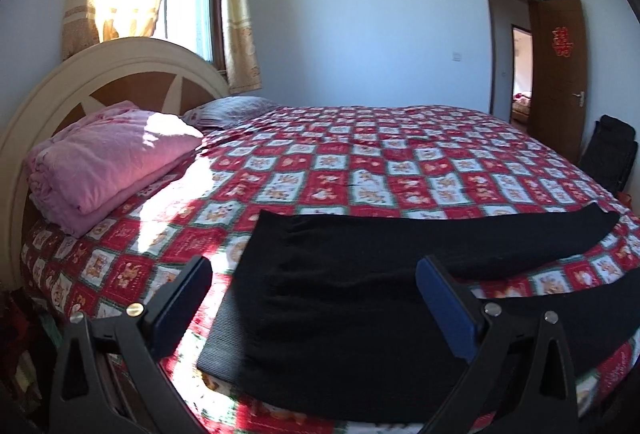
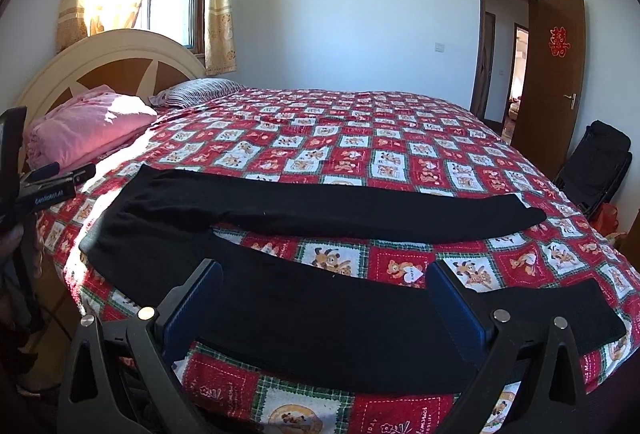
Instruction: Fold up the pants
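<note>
We see the long black knit pants [image 2: 304, 210] spread flat on the bed with the red-and-white cartoon patchwork quilt [image 2: 360, 138], the waistband end towards the round cream-and-brown headboard [image 2: 108, 62] and the two legs splayed apart, running away from it along the quilt's near edge. Nothing is folded yet, we judge. The risk from here is a thin pinch: the knit looks soft and slack, so a claw that catches only one layer, or bites the quilt along with it, would drag the legs crooked or ruck up the bedcover. The near leg also lies close to the quilt's edge and could slide off if tugged. Our left claw [image 1: 316, 298] hangs wide open above the waistband end, gripping nothing; our right claw [image 2: 326, 302] gapes equally wide over the near leg, also empty, and whether either touches cloth we cannot tell.
</note>
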The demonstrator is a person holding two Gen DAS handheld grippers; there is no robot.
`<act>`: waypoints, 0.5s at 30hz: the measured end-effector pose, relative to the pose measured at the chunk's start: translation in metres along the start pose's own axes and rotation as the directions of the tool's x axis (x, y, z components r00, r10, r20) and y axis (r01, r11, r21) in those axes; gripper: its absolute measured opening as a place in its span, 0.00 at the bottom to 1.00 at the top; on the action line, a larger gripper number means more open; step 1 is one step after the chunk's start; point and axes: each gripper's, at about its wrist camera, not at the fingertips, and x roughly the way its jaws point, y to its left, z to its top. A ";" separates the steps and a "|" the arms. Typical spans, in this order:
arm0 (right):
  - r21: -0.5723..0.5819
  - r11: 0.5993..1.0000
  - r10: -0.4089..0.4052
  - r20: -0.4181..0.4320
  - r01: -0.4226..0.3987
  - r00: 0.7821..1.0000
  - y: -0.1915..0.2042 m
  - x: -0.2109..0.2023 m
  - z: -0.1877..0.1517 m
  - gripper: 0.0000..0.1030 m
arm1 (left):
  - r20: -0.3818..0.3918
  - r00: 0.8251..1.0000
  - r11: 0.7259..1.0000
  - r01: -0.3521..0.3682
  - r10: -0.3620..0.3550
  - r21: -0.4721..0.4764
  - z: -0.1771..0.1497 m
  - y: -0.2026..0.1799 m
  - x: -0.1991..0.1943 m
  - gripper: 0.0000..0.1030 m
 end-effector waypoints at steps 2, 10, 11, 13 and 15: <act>0.004 1.000 -0.008 -0.015 0.008 1.000 -0.007 0.014 -0.004 0.99 | -0.053 0.999 1.000 -0.013 0.012 -0.028 0.002 0.021 0.032 1.00; 0.092 0.994 -0.035 -0.175 0.051 0.984 -0.057 0.080 -0.011 0.69 | -0.150 0.988 0.996 -0.033 0.044 0.078 0.021 0.040 0.131 1.00; 0.093 0.994 -0.035 -0.184 0.053 0.982 -0.061 0.085 -0.011 0.67 | -0.167 0.985 0.997 -0.021 0.032 0.068 0.023 0.044 0.144 1.00; 0.085 0.994 -0.056 -0.195 0.073 0.979 -0.069 0.094 -0.007 0.67 | -0.201 0.979 0.999 -0.002 0.009 0.036 0.026 0.050 0.166 1.00; 0.073 0.994 -0.071 -0.194 0.087 0.978 -0.076 0.099 -0.002 0.63 | -0.237 0.971 1.000 0.017 -0.015 0.009 0.027 0.055 0.186 0.98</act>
